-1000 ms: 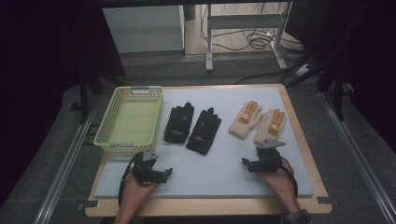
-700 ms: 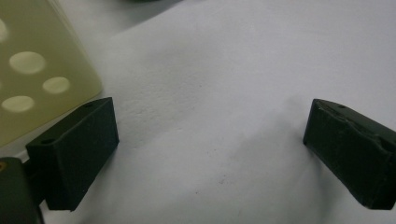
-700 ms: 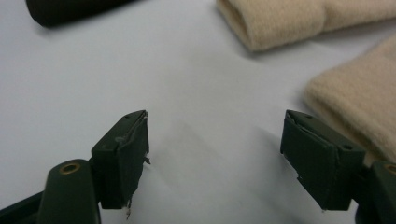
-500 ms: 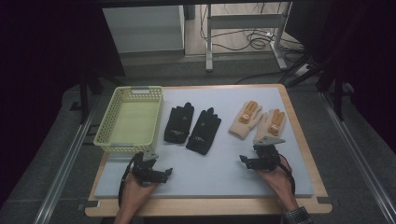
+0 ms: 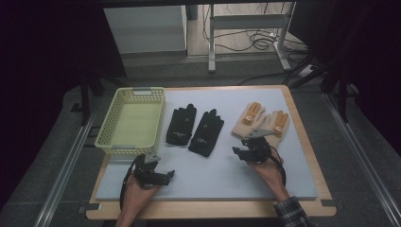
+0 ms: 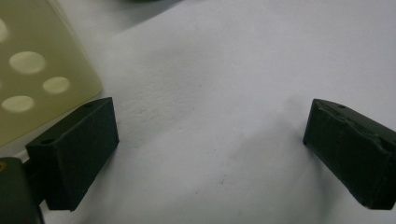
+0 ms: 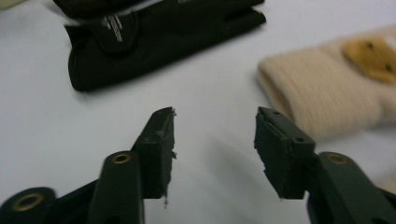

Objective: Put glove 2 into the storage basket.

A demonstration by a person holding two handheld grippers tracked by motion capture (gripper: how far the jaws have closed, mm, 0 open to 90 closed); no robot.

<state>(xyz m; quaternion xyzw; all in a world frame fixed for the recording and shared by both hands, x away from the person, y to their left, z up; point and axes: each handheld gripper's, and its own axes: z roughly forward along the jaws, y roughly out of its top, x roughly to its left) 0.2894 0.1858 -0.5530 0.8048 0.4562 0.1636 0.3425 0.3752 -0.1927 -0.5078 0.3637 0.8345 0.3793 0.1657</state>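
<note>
1. The right tool (image 5: 242, 152) has shifted toward the beige gloves (image 5: 261, 121) since a second ago; its jaws have just been closing, half-narrowed, with nothing between them.
2. The left tool (image 5: 165, 176) rests wide apart beside the basket (image 5: 109, 137).
3. The grasp is judged imminent.

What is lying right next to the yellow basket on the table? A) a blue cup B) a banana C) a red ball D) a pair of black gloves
D: in the high view the pair of black gloves lies flat on the pale mat just to the right of the yellow basket, with the beige gloves farther right.
</note>
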